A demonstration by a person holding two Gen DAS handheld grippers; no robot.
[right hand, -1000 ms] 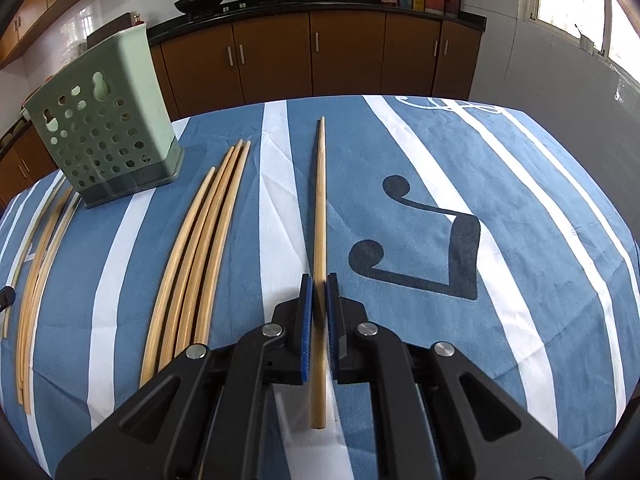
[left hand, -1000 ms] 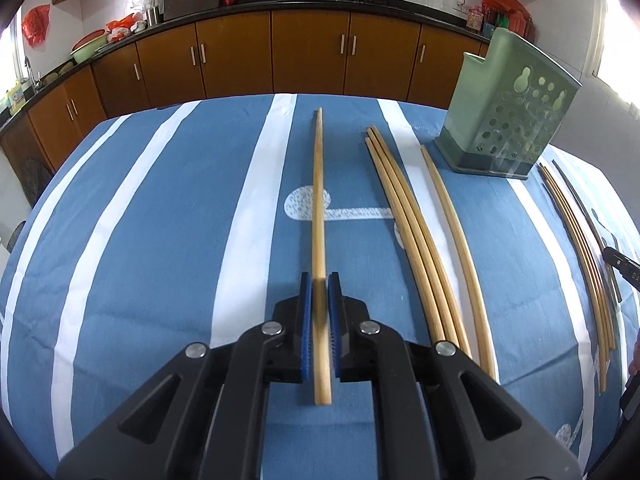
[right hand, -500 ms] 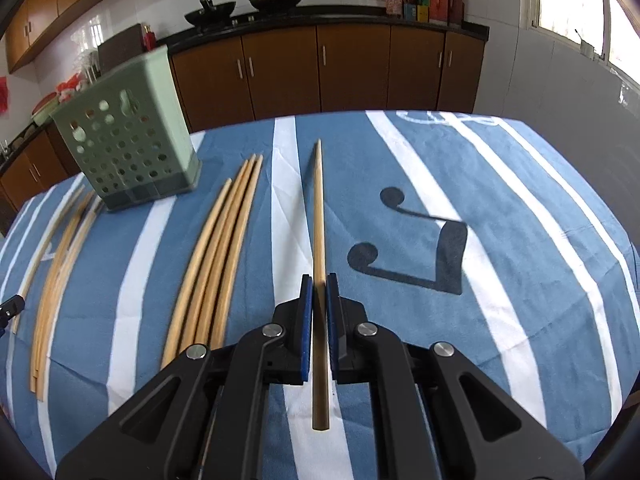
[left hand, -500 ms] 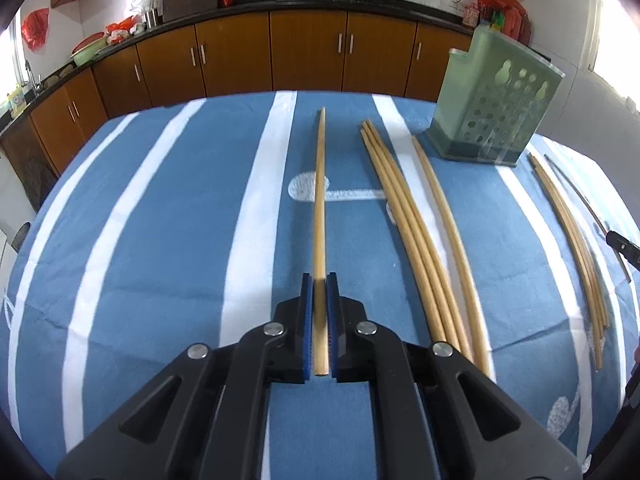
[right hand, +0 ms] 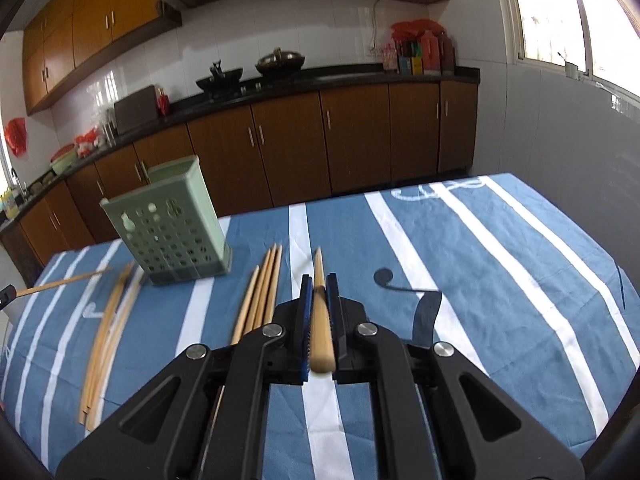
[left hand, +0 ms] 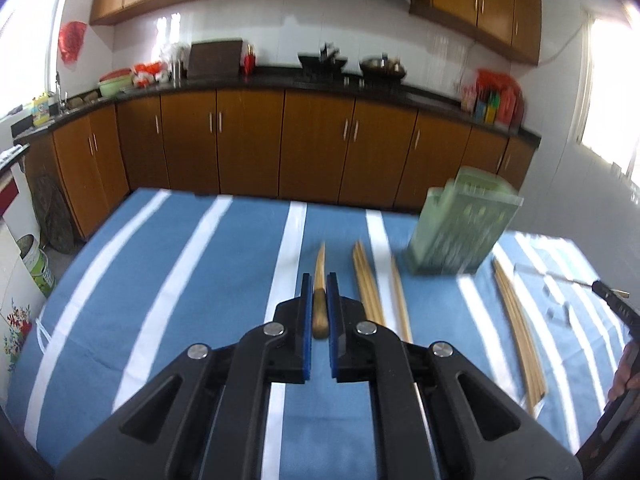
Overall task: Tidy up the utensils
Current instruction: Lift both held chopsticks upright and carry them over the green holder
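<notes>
**Both grippers clamped on a chopstick above the striped cloth**

The left gripper (left hand: 319,280) is closed on a wooden chopstick (left hand: 319,300), its blue pads pressing the shaft near the thick end, the thin tip pointing away toward the cabinets; the right gripper (right hand: 319,282) likewise pinches its own chopstick (right hand: 320,320), the butt end jutting back between the jaws; both sticks are held off the table. On the blue-and-white striped tablecloth (right hand: 500,280) lies a loose bundle of chopsticks (right hand: 262,292) between the two grippers, with another bundle (right hand: 108,320) further left in the right wrist view; the green perforated utensil holder (right hand: 172,232) stands upright on the cloth beyond them, empty as far as can be seen; the left view is blurred, so the holder (left hand: 460,232) there shows only roughly.
</notes>
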